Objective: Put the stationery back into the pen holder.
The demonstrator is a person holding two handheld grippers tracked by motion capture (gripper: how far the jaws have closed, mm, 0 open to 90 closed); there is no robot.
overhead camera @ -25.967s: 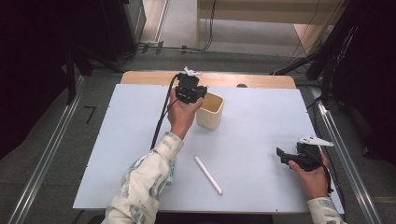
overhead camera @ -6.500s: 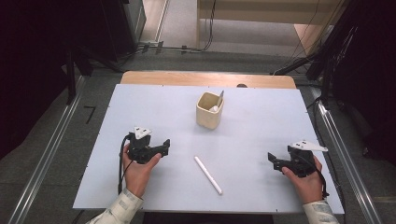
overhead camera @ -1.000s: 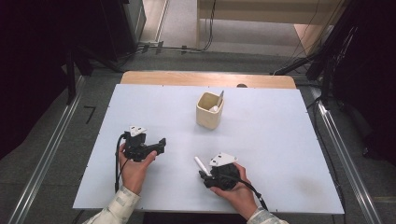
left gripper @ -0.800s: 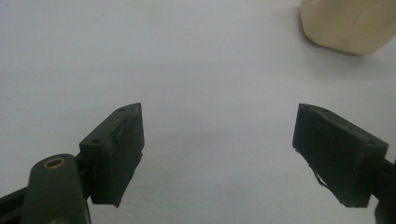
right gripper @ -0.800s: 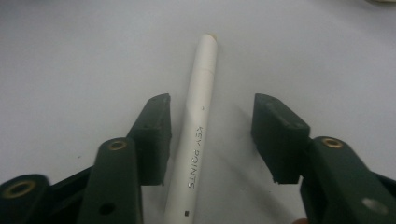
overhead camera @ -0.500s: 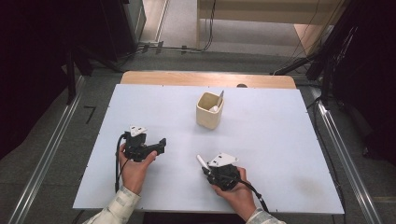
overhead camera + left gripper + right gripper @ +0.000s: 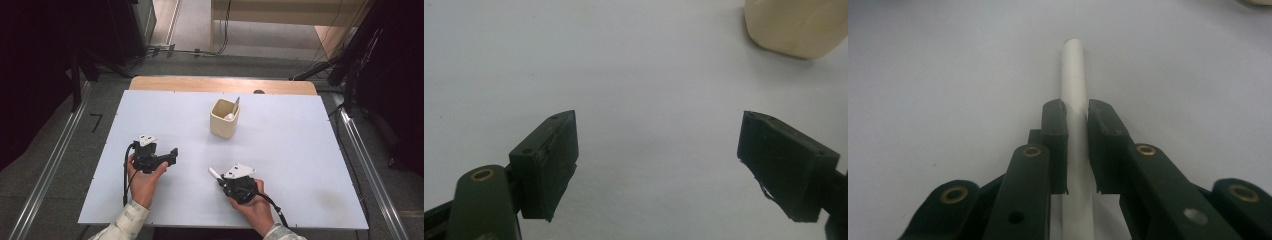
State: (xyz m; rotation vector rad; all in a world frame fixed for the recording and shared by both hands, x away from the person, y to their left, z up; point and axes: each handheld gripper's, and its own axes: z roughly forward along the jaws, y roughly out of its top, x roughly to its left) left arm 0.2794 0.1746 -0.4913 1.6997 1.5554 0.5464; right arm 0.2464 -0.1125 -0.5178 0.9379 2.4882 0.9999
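Observation:
A white stick lies on the white table near its front edge. My right gripper is shut on it. In the right gripper view the pads press the stick from both sides, and its far end juts out ahead; the jaws have just been closing on it. To the left, my left gripper rests low over the table, open, with bare table between its jaws. A cream cup stands at the table's middle back with another white stick leaning in it.
The cup's lower edge shows at the top right of the left gripper view. Bare white board lies to the right of my right hand. A wooden strip runs along the far edge, and metal rails flank the table.
Over several seconds my right hand came from the table's right side to the stick. In the last second both hands kept still while the right jaws drew in on the stick.

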